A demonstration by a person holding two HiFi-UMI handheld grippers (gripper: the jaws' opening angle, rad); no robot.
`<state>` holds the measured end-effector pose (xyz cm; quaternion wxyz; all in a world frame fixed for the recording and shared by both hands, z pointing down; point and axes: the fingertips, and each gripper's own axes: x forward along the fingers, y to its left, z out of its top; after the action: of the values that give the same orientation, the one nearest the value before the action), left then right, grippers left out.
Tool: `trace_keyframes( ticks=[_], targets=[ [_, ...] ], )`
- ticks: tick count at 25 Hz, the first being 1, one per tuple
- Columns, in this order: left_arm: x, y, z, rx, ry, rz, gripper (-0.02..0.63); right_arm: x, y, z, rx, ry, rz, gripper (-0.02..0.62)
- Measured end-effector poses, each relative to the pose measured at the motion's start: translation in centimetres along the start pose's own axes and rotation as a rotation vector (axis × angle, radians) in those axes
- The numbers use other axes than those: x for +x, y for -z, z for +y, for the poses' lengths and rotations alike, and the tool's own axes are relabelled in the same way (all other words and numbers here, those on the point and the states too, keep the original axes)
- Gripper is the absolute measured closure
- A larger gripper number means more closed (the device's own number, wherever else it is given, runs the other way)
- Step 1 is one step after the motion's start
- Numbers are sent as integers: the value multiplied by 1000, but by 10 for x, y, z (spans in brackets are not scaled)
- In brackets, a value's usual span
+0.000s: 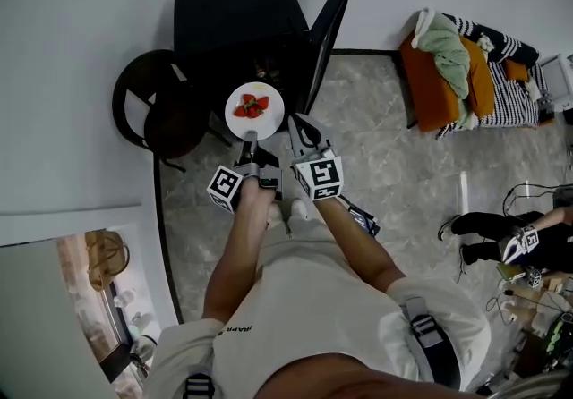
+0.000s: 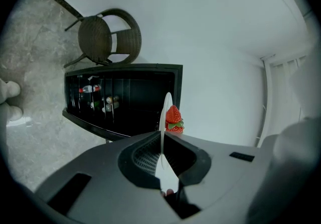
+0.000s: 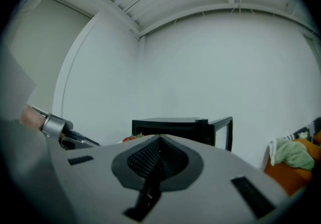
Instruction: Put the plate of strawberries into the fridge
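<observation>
Wicker chair (image 1: 154, 104) stood far left, just beside the black fridge (image 1: 235, 20).

Fridge was open. The left gripper view showed bottles (image 2: 90, 89) and small cans (image 2: 111, 100) on its shelves; labels were too small to read. Its door (image 1: 328, 30) was swung out on the right side.

The white plate (image 1: 254, 111) hung in the air in front of the fridge opening, outside it, not on a shelf. A few red strawberries (image 1: 252, 106) sat in a small pile near its centre.

The plate is round, so no long axis. In the head view its face was up and roughly level, held by the rim nearest the person, the far rim toward the fridge. In the left gripper view it showed edge-on as a thin line running away from the jaws.

Left gripper (image 1: 251, 138) was clenched on that near rim, pads pinching the thin edge.

Right gripper (image 1: 295, 123) was just to the right of the plate, jaws closed together on nothing, not touching it.

Far right: an orange sofa (image 1: 431, 84) by the wall with clothes (image 1: 448, 48) heaped on it, well apart from the fridge.
</observation>
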<state>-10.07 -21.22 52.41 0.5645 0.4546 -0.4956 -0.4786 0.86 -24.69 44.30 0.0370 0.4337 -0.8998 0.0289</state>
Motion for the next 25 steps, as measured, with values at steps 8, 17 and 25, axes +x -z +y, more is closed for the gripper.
trace_keyframes(
  ticks=[8,17,25],
  targets=[
    [16,-13,14,10,-24,17,597,14,12,2,17,24,1,581],
    [49,-32,34,7,-23,18,597,41,34,-13,-1,56,-11,581],
    [62,-40,59,-1,-40,9,597,54,49,-14,16,62,-13,581]
  ],
)
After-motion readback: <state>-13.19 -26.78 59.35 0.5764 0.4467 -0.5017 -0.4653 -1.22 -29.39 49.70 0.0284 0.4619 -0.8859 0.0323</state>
